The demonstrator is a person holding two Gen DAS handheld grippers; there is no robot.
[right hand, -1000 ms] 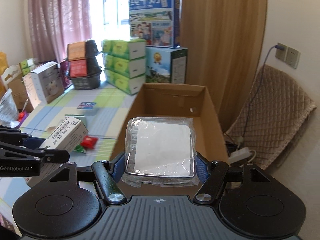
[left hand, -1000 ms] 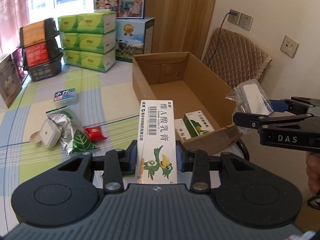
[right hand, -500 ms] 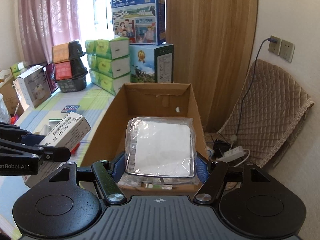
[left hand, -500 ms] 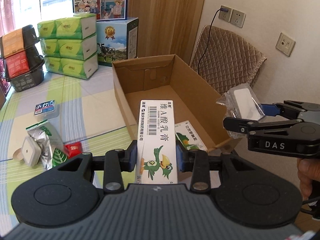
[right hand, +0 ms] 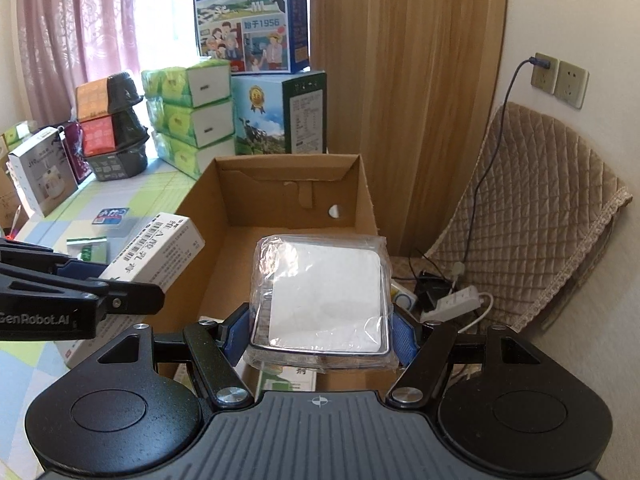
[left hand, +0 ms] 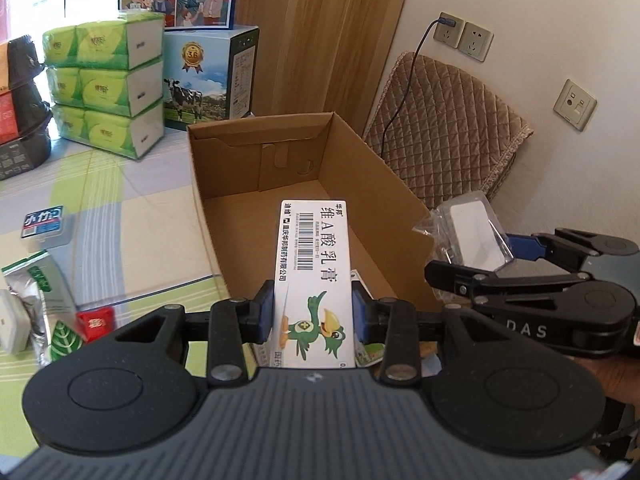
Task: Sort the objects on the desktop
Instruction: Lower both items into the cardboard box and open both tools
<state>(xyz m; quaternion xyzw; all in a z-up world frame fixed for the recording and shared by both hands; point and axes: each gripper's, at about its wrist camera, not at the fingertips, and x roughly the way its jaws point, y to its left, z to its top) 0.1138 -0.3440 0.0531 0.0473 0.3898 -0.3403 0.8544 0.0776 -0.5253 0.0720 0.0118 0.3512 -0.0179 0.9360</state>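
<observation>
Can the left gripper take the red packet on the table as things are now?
Probably not: the left gripper is shut on the white ointment box, so the red packet beside it cannot be gripped.

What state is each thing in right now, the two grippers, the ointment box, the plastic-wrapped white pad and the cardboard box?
Left gripper: shut on the ointment box.
Right gripper: shut on the wrapped pad.
Ointment box: held above the carton's near end.
Wrapped pad: held over the carton, wrapper intact.
Cardboard carton: open-topped, far half bare.
</observation>
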